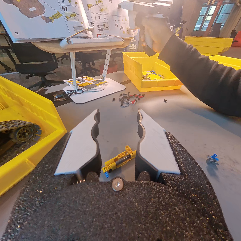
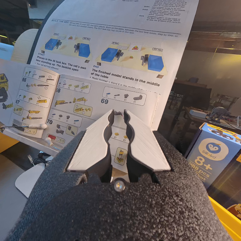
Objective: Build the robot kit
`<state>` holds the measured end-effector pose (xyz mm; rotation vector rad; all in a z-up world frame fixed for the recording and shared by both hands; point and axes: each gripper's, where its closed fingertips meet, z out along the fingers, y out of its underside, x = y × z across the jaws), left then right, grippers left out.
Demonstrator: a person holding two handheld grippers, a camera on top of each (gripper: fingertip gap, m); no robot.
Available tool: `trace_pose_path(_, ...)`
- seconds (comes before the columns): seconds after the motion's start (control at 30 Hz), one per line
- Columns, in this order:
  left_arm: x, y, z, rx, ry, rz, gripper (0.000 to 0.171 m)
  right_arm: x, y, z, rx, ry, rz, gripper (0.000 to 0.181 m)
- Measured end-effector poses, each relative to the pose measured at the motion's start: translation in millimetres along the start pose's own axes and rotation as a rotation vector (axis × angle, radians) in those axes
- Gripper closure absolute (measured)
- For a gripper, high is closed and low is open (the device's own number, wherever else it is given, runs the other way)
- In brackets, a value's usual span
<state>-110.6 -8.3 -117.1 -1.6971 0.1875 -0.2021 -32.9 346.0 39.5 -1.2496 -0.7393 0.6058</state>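
Between the spread fingers of the left gripper [image 1: 118,114], empty, a yellow toy piece [image 1: 119,159] lies on the grey table [image 1: 182,130], near the finger roots, its long axis slanting up-right, touching neither finger. The right gripper [image 2: 118,110], raised well above that piece, narrowly parted and empty, faces the open booklet [image 2: 80,104].

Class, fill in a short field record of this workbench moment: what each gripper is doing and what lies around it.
Left gripper: open, above a yellow brick assembly lying on the grey table
Right gripper: slightly open, empty, pointed at the instruction booklet
Booklet support: white stand
Loose parts: small dark pile; blue piece
Bins: yellow bin with small parts; left yellow bin holding a tracked model
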Motion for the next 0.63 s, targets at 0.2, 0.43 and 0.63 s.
trace_pose_path(0.2,1,0,0,-0.001,0.0,0.013,0.115,0,3,2,-0.01,-0.002,-0.011,0.167)
trace_pose_path(0.43,1,0,0,0.0,0.0,0.017,0.115,3,3,-1,-0.009,0.0,-0.016,0.167)
trace_pose_path(0.63,3,0,0,0.0,0.003,0.027,0.115,14,0,-7,0.003,0.015,0.009,0.166)
